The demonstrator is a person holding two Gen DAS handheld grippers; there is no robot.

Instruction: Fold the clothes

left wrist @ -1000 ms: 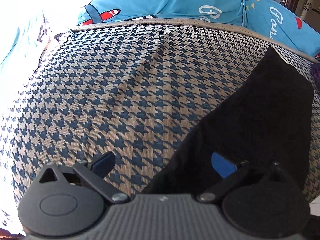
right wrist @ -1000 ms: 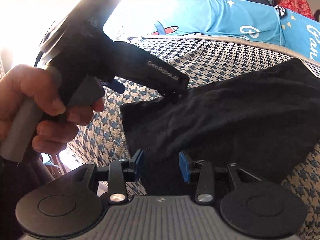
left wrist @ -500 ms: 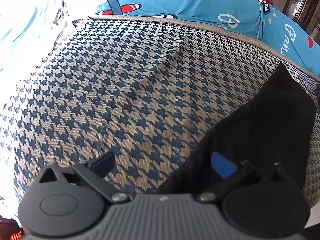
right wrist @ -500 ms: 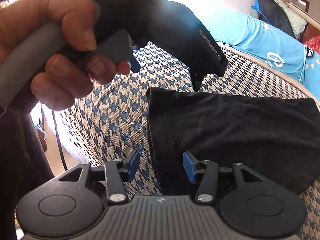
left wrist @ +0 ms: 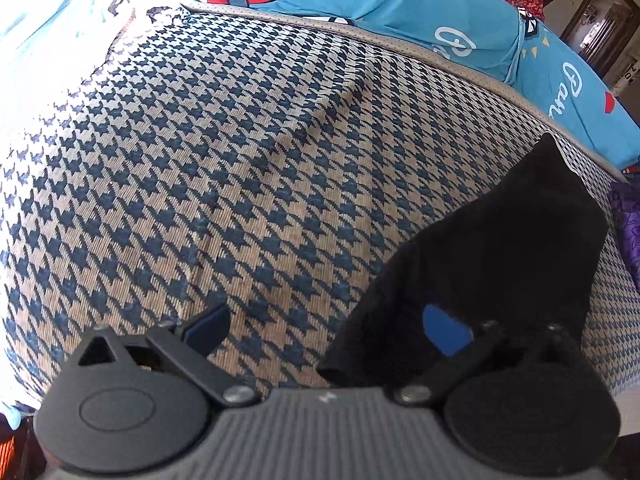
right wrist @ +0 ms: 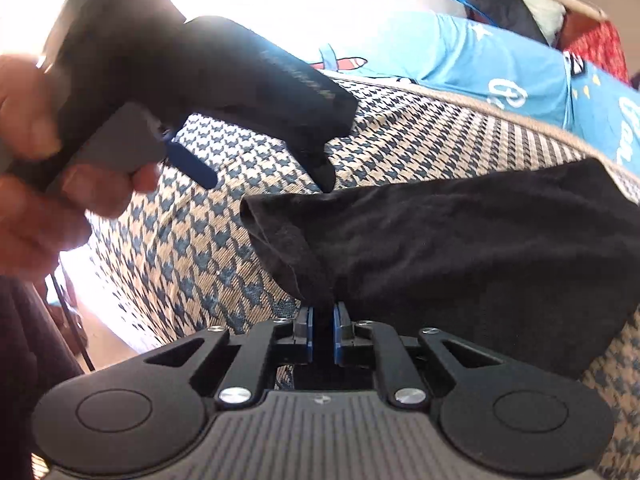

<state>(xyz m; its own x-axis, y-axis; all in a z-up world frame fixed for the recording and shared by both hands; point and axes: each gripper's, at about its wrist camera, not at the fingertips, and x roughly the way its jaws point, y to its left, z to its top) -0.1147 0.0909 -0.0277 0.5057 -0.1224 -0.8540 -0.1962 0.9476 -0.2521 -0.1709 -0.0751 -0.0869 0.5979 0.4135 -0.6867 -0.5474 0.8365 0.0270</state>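
A black garment (right wrist: 460,248) lies on the houndstooth surface (left wrist: 240,160). In the left wrist view the black garment (left wrist: 500,248) fills the lower right. My right gripper (right wrist: 322,320) has its jaws closing, and the blue pads pinch a fold at the garment's near left corner. A hand (right wrist: 40,184) holds my left gripper (right wrist: 260,172) above the garment's left edge, one fingertip (right wrist: 324,178) at the cloth. In its own view the left gripper (left wrist: 326,330) stands wide open, its right finger over the black cloth and its left over bare weave.
Blue printed bedding (left wrist: 400,8) lies along the far edge of the houndstooth surface. A purple cloth (left wrist: 628,232) shows at the right edge. Red patterned fabric (right wrist: 596,52) and piled clothes sit at the far right. The surface's near left edge drops to the floor.
My right gripper's jaws went from open around the garment's corner to closed on it, and the corner is bunched up. The left gripper stayed open and drifted sideways over the garment's edge.
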